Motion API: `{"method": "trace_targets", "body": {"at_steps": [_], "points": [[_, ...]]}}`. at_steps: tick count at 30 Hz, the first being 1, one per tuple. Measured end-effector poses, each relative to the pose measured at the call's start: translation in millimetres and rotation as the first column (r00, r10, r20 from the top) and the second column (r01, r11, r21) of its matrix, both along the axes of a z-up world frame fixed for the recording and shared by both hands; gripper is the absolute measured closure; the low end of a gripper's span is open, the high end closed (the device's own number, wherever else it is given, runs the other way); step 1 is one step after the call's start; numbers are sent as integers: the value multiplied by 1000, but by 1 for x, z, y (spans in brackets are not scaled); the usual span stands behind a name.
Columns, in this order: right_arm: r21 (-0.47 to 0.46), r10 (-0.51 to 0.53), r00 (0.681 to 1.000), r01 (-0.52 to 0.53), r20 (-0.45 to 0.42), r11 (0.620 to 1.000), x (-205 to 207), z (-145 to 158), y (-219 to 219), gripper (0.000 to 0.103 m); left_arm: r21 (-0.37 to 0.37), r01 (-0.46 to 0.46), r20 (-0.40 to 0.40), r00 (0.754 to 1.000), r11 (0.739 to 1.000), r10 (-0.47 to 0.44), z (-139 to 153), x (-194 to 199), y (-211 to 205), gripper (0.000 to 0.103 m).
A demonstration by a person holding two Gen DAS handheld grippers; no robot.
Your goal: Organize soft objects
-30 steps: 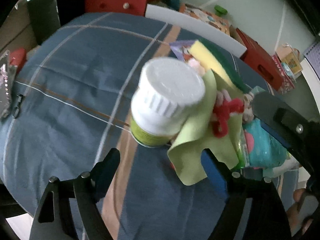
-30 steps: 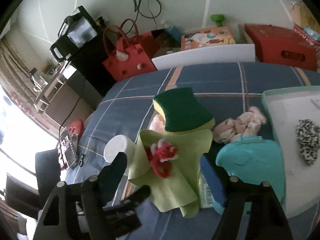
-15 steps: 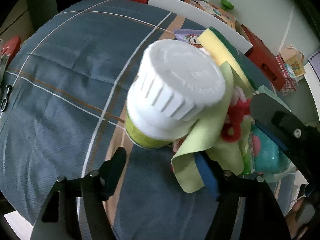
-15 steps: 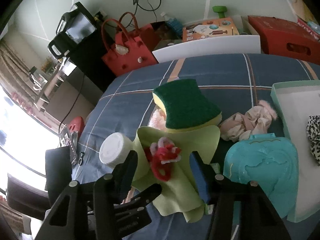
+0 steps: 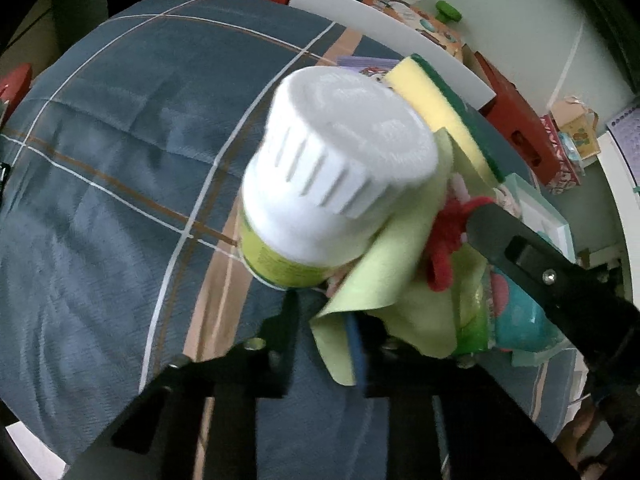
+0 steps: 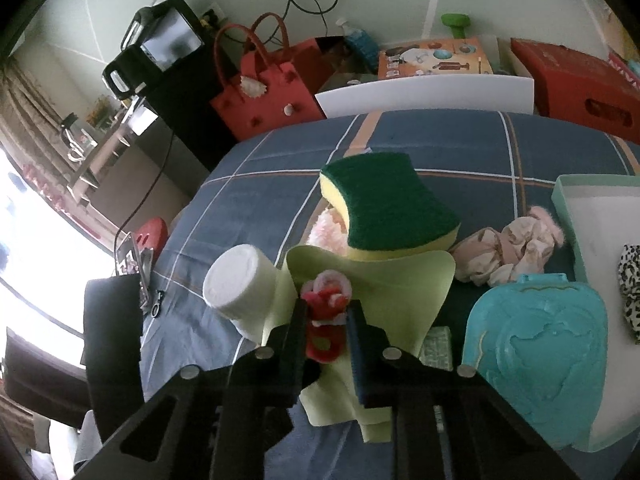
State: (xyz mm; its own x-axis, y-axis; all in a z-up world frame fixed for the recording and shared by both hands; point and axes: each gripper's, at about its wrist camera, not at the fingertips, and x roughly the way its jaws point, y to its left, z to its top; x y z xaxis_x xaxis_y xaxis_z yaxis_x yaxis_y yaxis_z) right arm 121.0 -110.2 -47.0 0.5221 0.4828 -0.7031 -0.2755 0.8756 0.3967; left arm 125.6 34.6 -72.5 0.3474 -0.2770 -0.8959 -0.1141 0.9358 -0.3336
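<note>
A light green cloth (image 6: 376,280) lies on the blue plaid bedspread (image 6: 280,168) with a red and white scrunchie (image 6: 326,320) on it. My right gripper (image 6: 326,320) is shut on the scrunchie. A yellow sponge with a green scouring top (image 6: 380,204) leans behind the cloth. In the left wrist view my left gripper (image 5: 324,320) is shut on the near edge of the green cloth (image 5: 384,276), right under a white-capped bottle (image 5: 336,172). The scrunchie (image 5: 444,240) and the right gripper's finger (image 5: 532,256) show to its right.
A pink crumpled fabric (image 6: 508,248) and a teal heart-shaped case (image 6: 536,348) lie to the right. A mint tray (image 6: 568,200) holds a leopard-print scrunchie (image 6: 630,292). A white board (image 6: 424,92), red bag (image 6: 264,92) and red box (image 6: 580,80) stand behind the bed.
Both grippers moved forward and down and closed: the right one onto the red scrunchie, the left one onto the cloth's edge below the bottle.
</note>
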Motion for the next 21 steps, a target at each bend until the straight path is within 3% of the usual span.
{"method": "trace_targets", "body": {"at_steps": [8, 21], "points": [[-8, -15, 1000, 15, 13, 1000, -4, 5, -8, 84, 14, 29, 17, 999, 999, -29, 6, -4, -9, 96], [-1, -63, 997, 63, 49, 998, -14, 18, -33, 84, 18, 61, 82, 995, 998, -62, 28, -20, -12, 98]]}}
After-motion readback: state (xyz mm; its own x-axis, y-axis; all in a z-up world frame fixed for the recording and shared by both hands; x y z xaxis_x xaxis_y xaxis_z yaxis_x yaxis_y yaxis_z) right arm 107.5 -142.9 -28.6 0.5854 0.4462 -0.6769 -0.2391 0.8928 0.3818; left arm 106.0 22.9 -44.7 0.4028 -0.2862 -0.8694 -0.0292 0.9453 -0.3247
